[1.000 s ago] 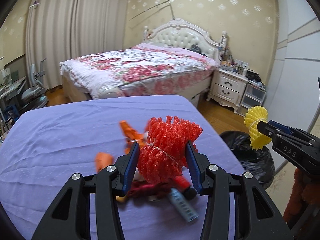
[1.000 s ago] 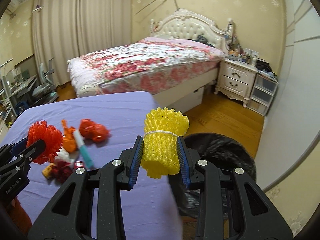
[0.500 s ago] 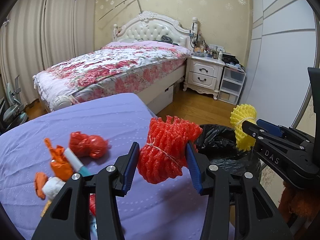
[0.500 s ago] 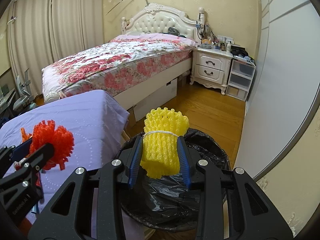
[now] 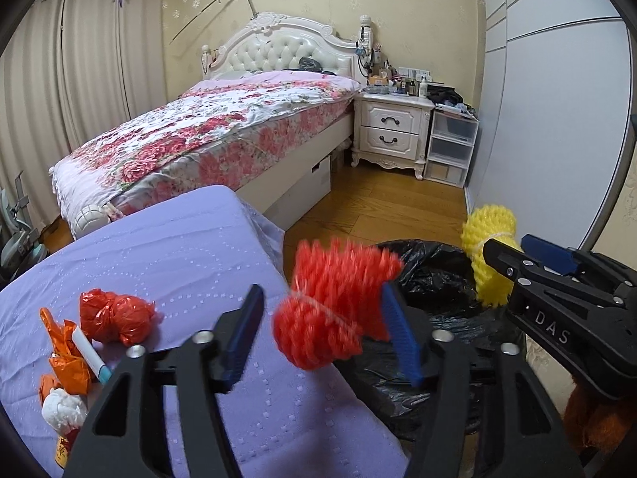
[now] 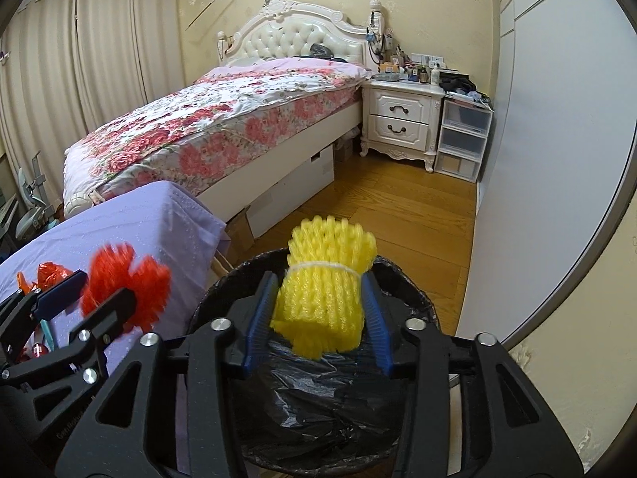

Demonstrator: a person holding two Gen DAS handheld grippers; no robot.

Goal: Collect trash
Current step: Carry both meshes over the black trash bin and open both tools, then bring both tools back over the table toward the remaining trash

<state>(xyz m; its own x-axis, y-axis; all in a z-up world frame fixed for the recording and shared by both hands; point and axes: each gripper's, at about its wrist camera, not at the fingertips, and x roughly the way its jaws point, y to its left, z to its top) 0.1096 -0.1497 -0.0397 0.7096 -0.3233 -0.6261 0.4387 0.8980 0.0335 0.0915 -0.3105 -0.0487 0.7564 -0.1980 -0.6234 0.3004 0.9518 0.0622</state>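
My left tongs (image 5: pixel 322 334) stand spread wide, the blurred red foam net (image 5: pixel 334 310) between the pads touching only the right one, as far as the smear allows me to tell; it sits at the counter (image 5: pixel 191 255) edge, beside the black-lined trash bin (image 5: pixel 430 279). My right tongs (image 6: pixel 318 310) clamp the yellow foam net (image 6: pixel 326 283) on both sides, directly above the bin's (image 6: pixel 338 398) open mouth.

In the left wrist view the yellow net (image 5: pixel 491 255) is half hidden behind the right tongs' (image 5: pixel 517 263) black arm. In the right wrist view the red net (image 6: pixel 127 283) is partly covered by the left tongs (image 6: pixel 95 290).

On the lavender counter cloth at lower left lie a knotted red plastic bag (image 5: pixel 115 314), crumpled orange wrappers (image 5: pixel 65 354), a white tube with a teal cap (image 5: pixel 89 352) and a white wad (image 5: pixel 63 412); a labelled item below them is cut off by the frame edge and cannot be read. The bin's near rim is hidden behind my tongs in both views.
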